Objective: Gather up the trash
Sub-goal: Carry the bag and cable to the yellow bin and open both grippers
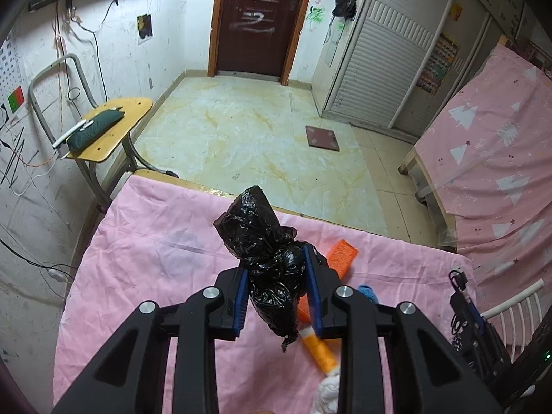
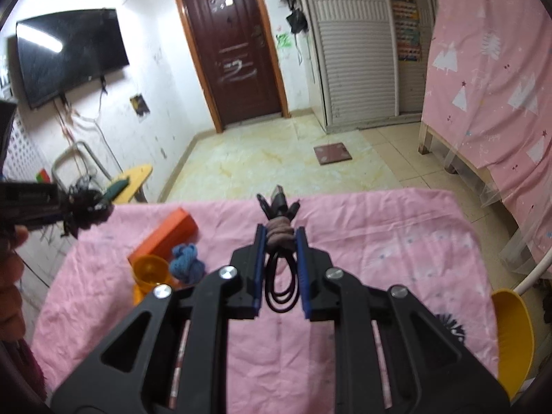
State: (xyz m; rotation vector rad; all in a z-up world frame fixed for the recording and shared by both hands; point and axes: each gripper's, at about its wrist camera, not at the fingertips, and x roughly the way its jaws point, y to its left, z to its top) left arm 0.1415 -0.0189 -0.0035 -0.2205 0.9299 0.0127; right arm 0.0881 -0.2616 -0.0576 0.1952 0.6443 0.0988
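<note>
- Left gripper (image 1: 276,269) is clenched on a crumpled black plastic bag (image 1: 265,241), lifted above the pink-sheeted table (image 1: 155,241); the bag's long axis runs toward 12 o'clock.
- Right gripper (image 2: 280,239) clamps a coiled black cable bound with brownish cord (image 2: 281,238); the bag hangs at its 9 o'clock, its mouth possibly closed.

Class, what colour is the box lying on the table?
Orange box, clearest in the right wrist view.
</note>
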